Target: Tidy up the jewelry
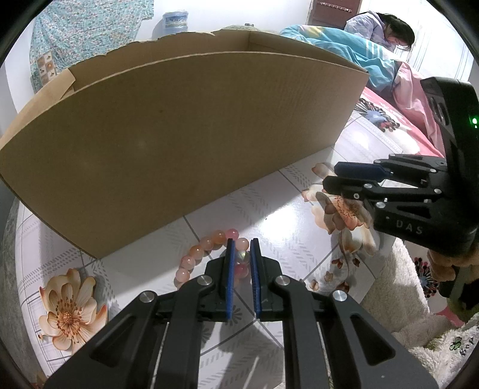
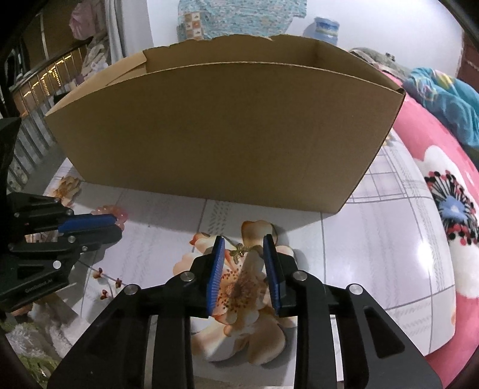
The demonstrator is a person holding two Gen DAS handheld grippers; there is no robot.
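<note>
A pink bead bracelet point(image 1: 206, 244) lies on the glossy flower-print table point(image 1: 284, 209) just in front of a brown cardboard box point(image 1: 179, 134). My left gripper point(image 1: 242, 242) is shut on the bracelet, with beads pinched between its blue pads. In the right wrist view the left gripper point(image 2: 115, 226) comes in from the left, with the bracelet's beads point(image 2: 112, 211) at its tips. A small gold chain with a pendant point(image 2: 239, 251) rests on the table between the parted pads of my right gripper point(image 2: 244, 239), which is open and not pressing on it. The right gripper point(image 1: 329, 176) also shows at the right of the left wrist view.
The box point(image 2: 224, 134) is open-topped and its tall wall stands close ahead of both grippers. A bed with a pink flowered blanket point(image 2: 434, 179) runs along the right, and a person point(image 1: 380, 27) lies on it. A fluffy white cloth point(image 1: 398, 284) sits at the table's right edge.
</note>
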